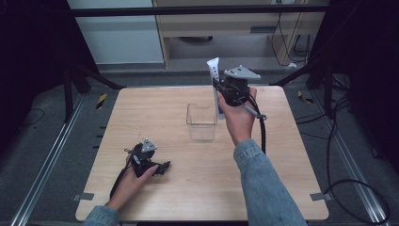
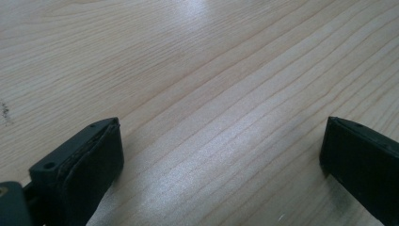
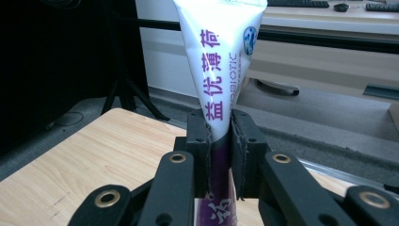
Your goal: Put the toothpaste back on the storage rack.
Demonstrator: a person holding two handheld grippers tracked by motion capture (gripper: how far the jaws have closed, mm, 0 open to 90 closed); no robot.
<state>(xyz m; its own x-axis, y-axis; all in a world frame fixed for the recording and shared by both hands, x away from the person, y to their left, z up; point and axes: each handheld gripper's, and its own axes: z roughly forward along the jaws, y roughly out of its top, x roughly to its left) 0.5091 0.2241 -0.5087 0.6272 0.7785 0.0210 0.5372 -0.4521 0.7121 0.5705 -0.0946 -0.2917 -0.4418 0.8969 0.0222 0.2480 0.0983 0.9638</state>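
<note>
Two hand-held grippers work over a light wooden table (image 1: 197, 179). Right gripper (image 1: 225, 89), raised above the far middle of the table: its jaws are clenched on a white tube (image 1: 214, 70) printed with purple characters, which stands upright with its flat crimped end uppermost. In the right gripper view the tube (image 3: 221, 61) rises from between the two black jaws, which press on it from either side, and its lower purple part runs down behind them. A grey three-cornered plate (image 1: 242, 72) sits on top of this gripper, and its cable (image 1: 261, 127) trails down beside the right hand (image 1: 239, 120), whose forearm wears a blue denim sleeve (image 1: 266, 188).

Clear plastic box (image 1: 202, 121): open-topped, standing on the table near its middle, just left of and nearer than the held tube.

Left gripper (image 1: 162, 167), low at the near left of the table, held by the left hand (image 1: 134, 181): released, its jaws standing wide apart with bare wood grain between them in the left gripper view (image 2: 221, 155).
</note>
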